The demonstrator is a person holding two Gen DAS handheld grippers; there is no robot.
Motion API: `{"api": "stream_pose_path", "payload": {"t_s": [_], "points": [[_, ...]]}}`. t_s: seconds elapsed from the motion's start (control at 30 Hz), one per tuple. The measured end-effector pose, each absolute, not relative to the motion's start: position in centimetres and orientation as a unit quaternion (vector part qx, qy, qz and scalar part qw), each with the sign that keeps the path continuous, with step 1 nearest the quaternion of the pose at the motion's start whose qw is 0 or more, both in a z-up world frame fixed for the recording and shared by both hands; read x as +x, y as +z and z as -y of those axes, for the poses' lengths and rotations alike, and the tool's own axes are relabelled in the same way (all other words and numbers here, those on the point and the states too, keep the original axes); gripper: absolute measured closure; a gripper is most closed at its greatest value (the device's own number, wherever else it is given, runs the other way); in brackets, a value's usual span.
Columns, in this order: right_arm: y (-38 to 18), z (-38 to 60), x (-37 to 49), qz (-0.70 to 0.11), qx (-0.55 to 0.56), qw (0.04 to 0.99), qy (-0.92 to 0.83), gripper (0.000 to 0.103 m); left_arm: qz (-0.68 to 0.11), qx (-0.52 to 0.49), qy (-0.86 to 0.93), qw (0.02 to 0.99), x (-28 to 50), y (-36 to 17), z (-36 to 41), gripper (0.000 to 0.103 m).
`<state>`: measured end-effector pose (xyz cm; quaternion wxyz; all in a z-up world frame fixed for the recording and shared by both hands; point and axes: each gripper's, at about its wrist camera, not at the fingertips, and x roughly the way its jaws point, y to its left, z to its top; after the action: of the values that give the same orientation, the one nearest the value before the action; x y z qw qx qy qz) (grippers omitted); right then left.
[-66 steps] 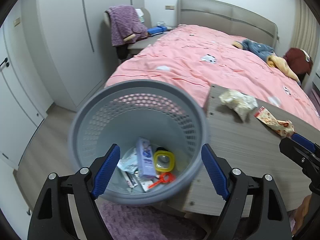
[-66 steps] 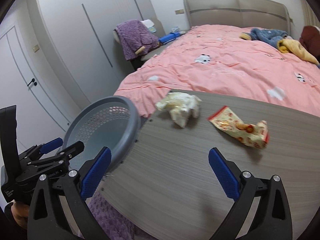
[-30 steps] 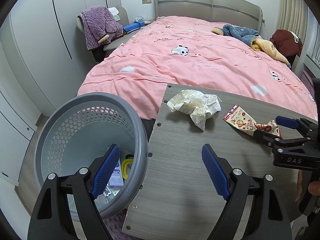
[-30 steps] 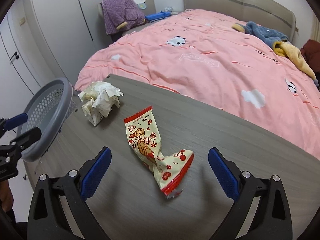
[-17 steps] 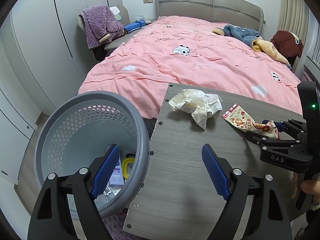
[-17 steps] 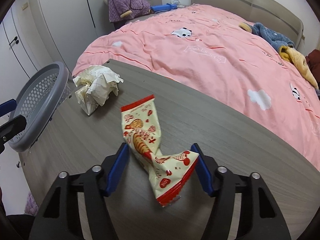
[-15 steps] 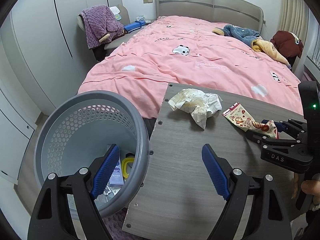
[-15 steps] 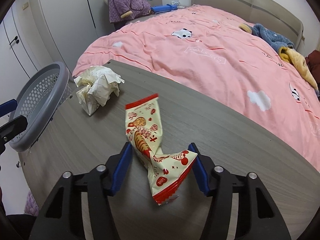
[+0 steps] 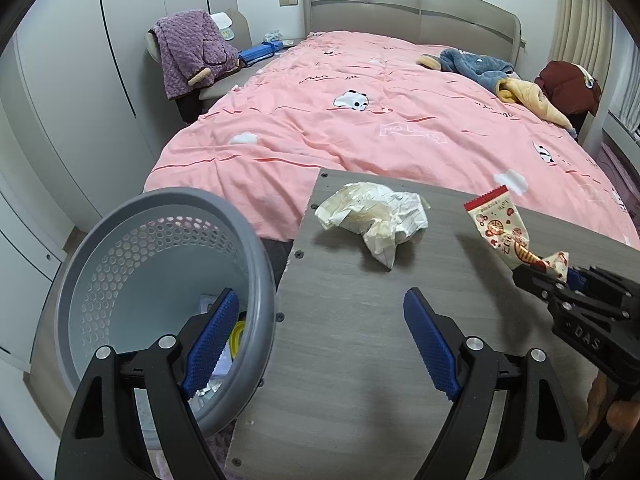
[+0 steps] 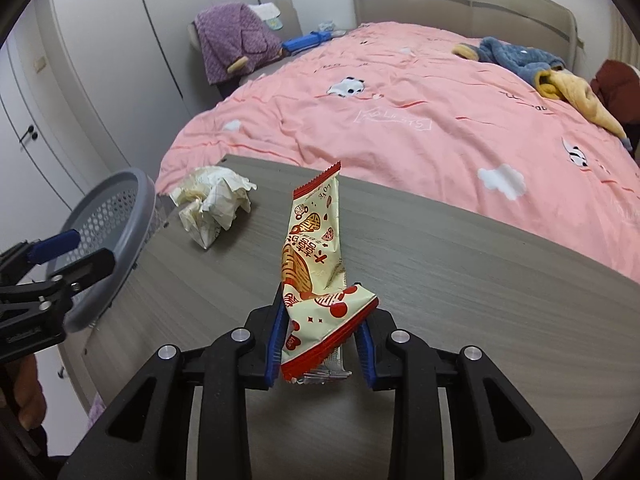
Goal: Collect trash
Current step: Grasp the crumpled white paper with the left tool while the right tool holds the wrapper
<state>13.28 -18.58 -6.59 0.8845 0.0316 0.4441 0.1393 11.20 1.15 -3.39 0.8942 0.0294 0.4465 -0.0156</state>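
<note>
A red-and-cream snack wrapper (image 10: pixel 312 256) stands up from the grey table (image 10: pixel 480 300), its lower end pinched between the blue pads of my right gripper (image 10: pixel 322 320), whose jaws are closing on it. In the left wrist view the same wrapper (image 9: pixel 500 228) rises from the right gripper (image 9: pixel 560 276) at the right edge. A crumpled white paper (image 9: pixel 376 216) lies near the table's far left corner. My left gripper (image 9: pixel 320 296) is open, one finger over the grey mesh basket (image 9: pixel 168 196), the other over the table, holding nothing.
The basket sits off the table's left edge with some trash in its bottom, mostly hidden. A bed with a pink cover (image 9: pixel 380 120) lies just beyond the table. A chair with a purple garment (image 9: pixel 192 52) and white wardrobe doors stand at the left.
The right gripper's jaws have closed onto the snack wrapper, and the wrapper has tipped up off the table. The left gripper and basket have stayed put.
</note>
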Motion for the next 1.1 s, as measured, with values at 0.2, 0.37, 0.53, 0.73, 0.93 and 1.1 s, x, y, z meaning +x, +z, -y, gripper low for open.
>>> {"api": "stream_pose_path", "payload": {"t_s": [0.2, 0.37, 0.53, 0.73, 0.93, 1.1], "points": [[-5.7, 19.9, 11.7, -0.428, 0.066, 0.892, 0.129, 0.073, -0.443, 0.032, -0.033, 0.895, 13.4, -3.1, 0.9, 0.022], [-5.5, 21.1, 11.3, -0.422, 0.081, 0.894, 0.122, 0.073, -0.458, 0.021, -0.047, 0.888, 15.6, -3.9, 2.4, 0.022], [-5.4, 22.2, 11.0, -0.416, 0.099, 0.896, 0.119, 0.073, -0.477, 0.018, -0.055, 0.877, 17.7, -5.6, 3.6, 0.022], [-5.5, 22.8, 11.3, -0.411, 0.113, 0.896, 0.125, 0.073, -0.482, 0.029, -0.048, 0.874, 19.6, -7.1, 4.4, 0.022], [-6.0, 22.8, 11.5, -0.415, 0.120, 0.893, 0.129, 0.073, -0.484, 0.022, -0.044, 0.874, 20.6, -8.1, 4.3, 0.022], [-6.2, 22.9, 11.6, -0.418, 0.123, 0.891, 0.128, 0.073, -0.482, 0.015, -0.050, 0.875, 20.9, -8.4, 4.2, 0.044]]}}
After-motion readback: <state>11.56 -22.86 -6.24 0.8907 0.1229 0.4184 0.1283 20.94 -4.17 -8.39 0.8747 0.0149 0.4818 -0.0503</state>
